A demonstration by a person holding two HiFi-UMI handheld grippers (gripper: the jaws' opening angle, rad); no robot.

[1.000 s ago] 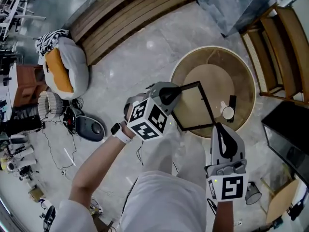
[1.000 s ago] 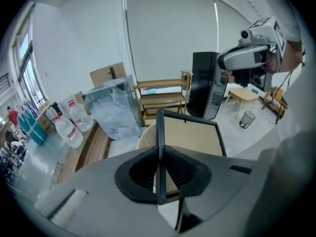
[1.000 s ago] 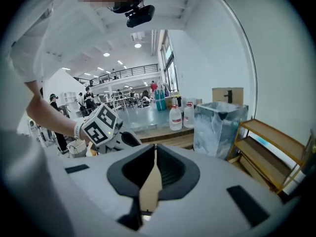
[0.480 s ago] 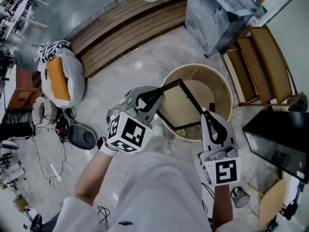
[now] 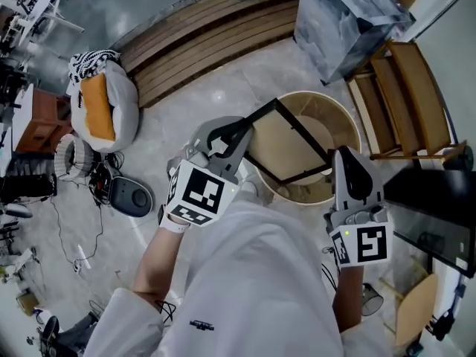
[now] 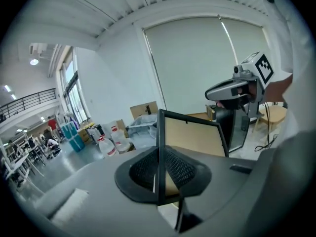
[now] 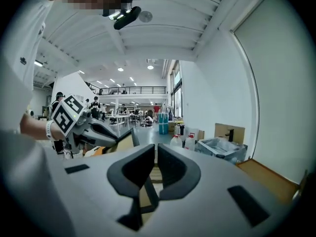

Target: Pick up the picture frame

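Note:
The picture frame (image 5: 303,133), thin and black-rimmed, hangs tilted above the round tan table (image 5: 327,100), held at two opposite corners. My left gripper (image 5: 242,132) is shut on its left corner; in the left gripper view the frame's edge (image 6: 160,152) runs upright between the pads. My right gripper (image 5: 343,156) is shut on the right corner, with the rim (image 7: 154,174) pinched between its jaws. Each gripper shows in the other's view: the right gripper (image 6: 232,90) and the left gripper (image 7: 94,130).
A slatted wooden bench (image 5: 201,36) runs along the back. A grey bag with an orange panel (image 5: 100,103) and a dark round device (image 5: 130,197) lie on the floor at left. A wooden chair (image 5: 401,88), a plastic-wrapped box (image 5: 342,13) and a black surface (image 5: 439,214) stand at right.
Both grippers have stayed shut on the frame and raised it off the table, closer to my body. The head view has shifted a little.

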